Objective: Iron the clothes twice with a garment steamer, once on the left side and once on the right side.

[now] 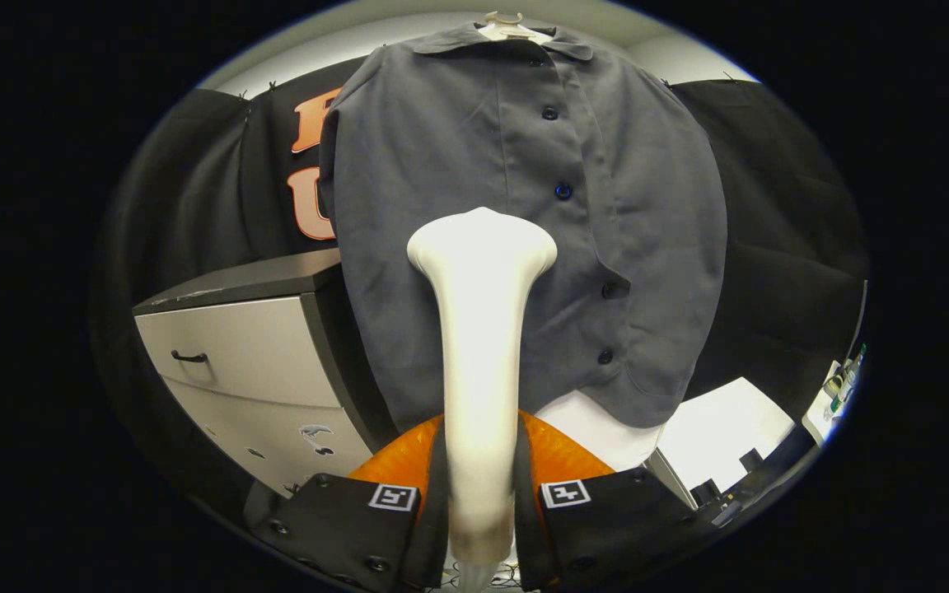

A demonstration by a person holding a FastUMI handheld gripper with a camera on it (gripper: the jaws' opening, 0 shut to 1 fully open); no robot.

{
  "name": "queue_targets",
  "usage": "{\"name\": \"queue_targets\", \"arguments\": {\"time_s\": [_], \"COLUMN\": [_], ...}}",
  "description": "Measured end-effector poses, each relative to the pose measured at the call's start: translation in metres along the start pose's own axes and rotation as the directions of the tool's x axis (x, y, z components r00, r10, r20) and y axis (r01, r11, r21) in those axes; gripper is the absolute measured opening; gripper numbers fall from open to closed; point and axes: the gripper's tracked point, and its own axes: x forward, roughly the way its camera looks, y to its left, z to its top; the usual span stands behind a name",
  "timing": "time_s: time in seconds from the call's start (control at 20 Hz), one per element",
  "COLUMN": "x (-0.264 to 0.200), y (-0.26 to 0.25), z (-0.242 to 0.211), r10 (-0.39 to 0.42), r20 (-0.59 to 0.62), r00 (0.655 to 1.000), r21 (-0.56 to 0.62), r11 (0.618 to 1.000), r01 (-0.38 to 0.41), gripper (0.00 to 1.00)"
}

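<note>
White and smooth, the steamer [481, 329] stands up between our two fingers. Our gripper [480, 494] is closed on its handle, with one finger pressing on each side, so the jaws are only as far apart as the handle is thick. The steamer gets wider at the top, like a little trumpet, and that wide head sits in front of the shirt [524, 222].

We see the shirt hanging just beyond the steamer. It is gray, with dark buttons down the front. The steamer head is to the left of the button line, near the middle of the shirt. We cannot tell if the head touches the cloth.

Above the steamer, at the shirt's collar, there is a pale hanger [512, 26].

Left of the steamer, beside the shirt, stands a cabinet [252, 362] with light drawers, a dark top and a dark handle. The shirt's left edge hangs in front of its corner.

Right of the steamer, below the shirt's hem, is a white table [722, 420]. Some small things sit at its far right end, too small to make out.
</note>
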Motion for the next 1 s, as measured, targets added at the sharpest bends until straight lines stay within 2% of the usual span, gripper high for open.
{"name": "queue_targets", "arguments": {"time_s": [0.3,0.65,1.0], "x": [-0.005,-0.037,-0.086], "y": [-0.002,-0.003,0.004], "z": [-0.003,0.01,0.071], "r10": [-0.003,0.009,0.063], "r20": [-0.006,0.046,0.166], "r00": [1.0,0.999,0.984], "r21": [-0.003,-0.019,-0.026], "r11": [1.0,1.0,0.998], "r01": [0.003,-0.008,-0.059], "gripper": [0.41,0.41,0.41]}}
